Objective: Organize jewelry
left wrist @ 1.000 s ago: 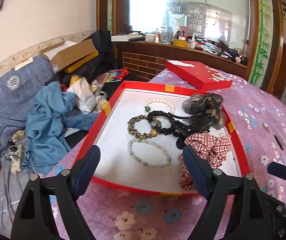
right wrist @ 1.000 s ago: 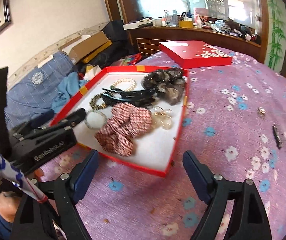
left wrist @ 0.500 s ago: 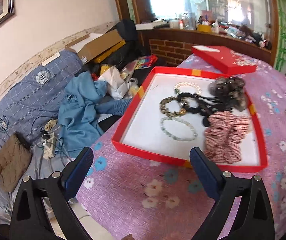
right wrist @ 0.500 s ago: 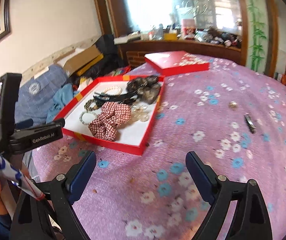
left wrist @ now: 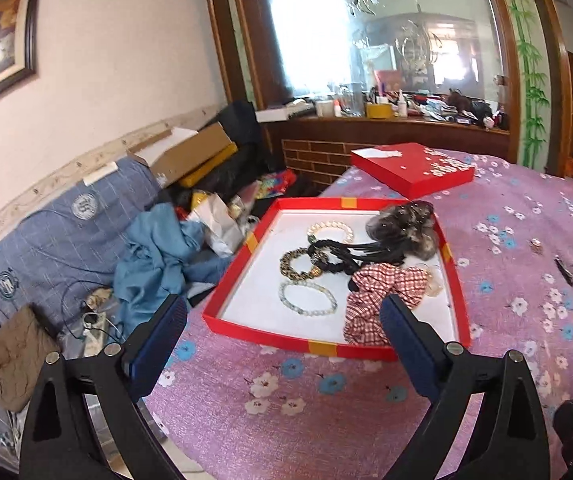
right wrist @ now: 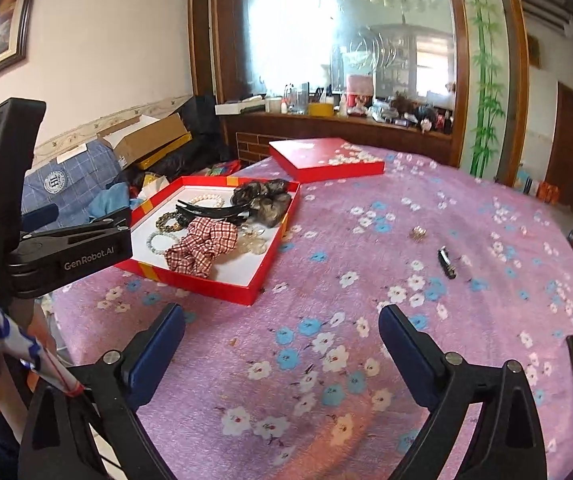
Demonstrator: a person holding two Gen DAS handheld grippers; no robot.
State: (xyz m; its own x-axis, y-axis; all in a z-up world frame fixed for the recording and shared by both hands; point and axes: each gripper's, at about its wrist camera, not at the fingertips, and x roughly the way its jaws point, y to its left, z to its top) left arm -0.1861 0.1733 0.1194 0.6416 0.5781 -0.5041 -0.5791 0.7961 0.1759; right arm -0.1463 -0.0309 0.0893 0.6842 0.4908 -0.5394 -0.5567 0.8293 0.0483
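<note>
Here we have both grippers pulled back from the work, and we read the layout from left to right. Our left gripper [left wrist: 282,322] hangs short of the red box [left wrist: 328,347], its fingers spread wide with nothing between them; the right gripper's jaws have just been opening. Inside the box the jewelry is gathered: a pearl bracelet [left wrist: 330,229], a dark patterned bracelet [left wrist: 298,266] and a pale bead bracelet [left wrist: 306,300] lie apart on the white floor, likely so each stays easy to pick. Beside them sit a black hair clip [left wrist: 350,254], a checked scrunchie [left wrist: 382,300] and a dark puffy scrunchie [left wrist: 404,224]. The box lid [left wrist: 410,168] rests farther back, out of the way. Rightward, a small ring [right wrist: 417,233] and a dark clip [right wrist: 446,263] lie loose on the flowered surface [right wrist: 326,360], probably still to be collected. Our right gripper [right wrist: 282,346] hovers, fingers wide, empty.
</note>
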